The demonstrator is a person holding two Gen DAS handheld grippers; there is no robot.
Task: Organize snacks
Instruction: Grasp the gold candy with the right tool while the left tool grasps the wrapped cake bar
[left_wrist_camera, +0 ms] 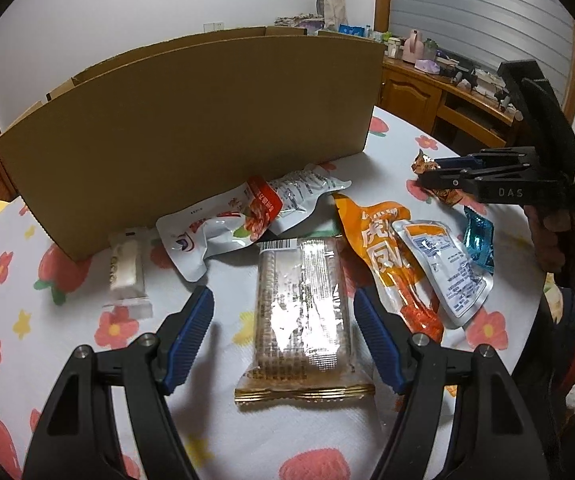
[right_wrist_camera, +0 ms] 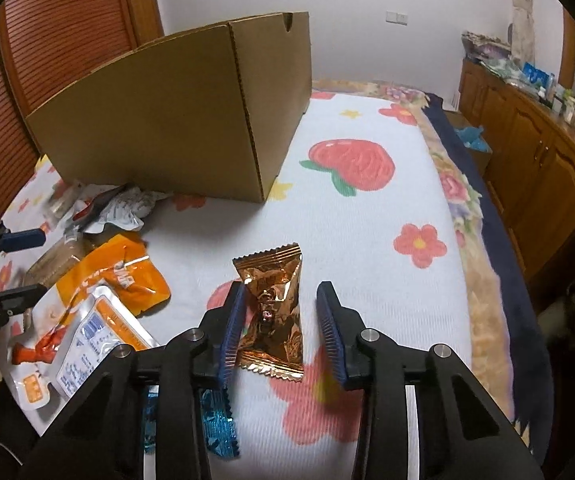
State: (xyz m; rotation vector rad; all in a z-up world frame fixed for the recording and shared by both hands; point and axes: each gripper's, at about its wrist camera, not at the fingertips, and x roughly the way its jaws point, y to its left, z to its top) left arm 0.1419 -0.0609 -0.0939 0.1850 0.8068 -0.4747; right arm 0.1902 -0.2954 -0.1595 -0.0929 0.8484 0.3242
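The left hand-held gripper [left_wrist_camera: 283, 336] is spread wide, with one blue ridged pad on each side of a long clear-wrapped biscuit pack with a gold bottom edge [left_wrist_camera: 303, 316]. The pads do not touch the pack, which lies flat on the white cloth with red strawberries and flowers [left_wrist_camera: 27, 280] (it looks like a bed cover).

The right hand-held gripper [right_wrist_camera: 283, 328] has a shiny copper foil snack packet [right_wrist_camera: 273, 312] between its blue pads. The left pad touches the packet's edge, but there is a gap on the right side, so it is not pinched. The packet lies flat on the cloth. A small shiny blue wrapper [right_wrist_camera: 217, 424] peeks out just under this gripper.

A bit farther off is an orange pouch with big white letters [left_wrist_camera: 379, 248], and a silver pouch with an orange label [left_wrist_camera: 443, 268] lies partly on top of it. On the other side is a small white wrapped bar [left_wrist_camera: 127, 276]. Then comes a white and red pouch [left_wrist_camera: 223, 224] with a silver printed pouch [left_wrist_camera: 303, 192] overlapping it.

Behind them all stands a big brown cardboard box [left_wrist_camera: 191, 120], its top flaps open. The white bar and the white and red pouch sit right by its wall.
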